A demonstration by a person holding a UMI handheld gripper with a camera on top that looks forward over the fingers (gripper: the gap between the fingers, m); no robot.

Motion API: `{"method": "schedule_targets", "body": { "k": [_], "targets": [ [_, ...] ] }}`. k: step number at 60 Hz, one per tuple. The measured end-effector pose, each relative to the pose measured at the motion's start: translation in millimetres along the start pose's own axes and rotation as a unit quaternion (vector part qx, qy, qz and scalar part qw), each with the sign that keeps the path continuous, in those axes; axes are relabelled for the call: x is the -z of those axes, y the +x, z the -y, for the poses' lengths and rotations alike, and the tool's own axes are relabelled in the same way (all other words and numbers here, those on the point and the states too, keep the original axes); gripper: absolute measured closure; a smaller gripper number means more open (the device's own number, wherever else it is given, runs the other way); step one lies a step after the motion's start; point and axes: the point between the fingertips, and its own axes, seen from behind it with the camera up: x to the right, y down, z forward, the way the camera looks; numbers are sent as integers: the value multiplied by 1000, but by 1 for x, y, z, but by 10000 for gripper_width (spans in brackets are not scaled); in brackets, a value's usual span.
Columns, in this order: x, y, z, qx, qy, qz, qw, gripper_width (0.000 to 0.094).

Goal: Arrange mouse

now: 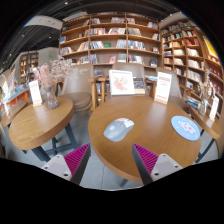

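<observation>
— Where is the mouse (118,128)?

— On the round wooden table (150,140), just ahead of the fingers, its long axis running slantwise.

— And the gripper (111,159)?

— Fingers spread wide, holding nothing; the mouse lies beyond them.

— What else?

— A round blue pad (185,126) at the right, an upright sign (163,88), a second table (35,124), bookshelves (110,40) behind.

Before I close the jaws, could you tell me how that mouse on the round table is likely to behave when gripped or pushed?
The mouse looks like a rigid, smooth, rounded shell, so it may slip between the pads. It lies low and flat on the table, so it will probably slide rather than tip. It seems small, likely light.
</observation>
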Motion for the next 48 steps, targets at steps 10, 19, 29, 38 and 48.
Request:
{"method": "schedule_targets", "body": {
  "k": [10, 19, 29, 38, 48],
  "targets": [
    [-36, 1, 12, 1, 3, -14, 1000, 81],
    [-69, 7, 13, -9, -13, -26, 1000, 85],
    [-96, 10, 12, -15, -36, -28, 999, 89],
    [-116, 14, 20, -23, -50, -32, 998, 81],
    [-136, 12, 27, -27, -61, -29, 997, 83]
  ]
}}
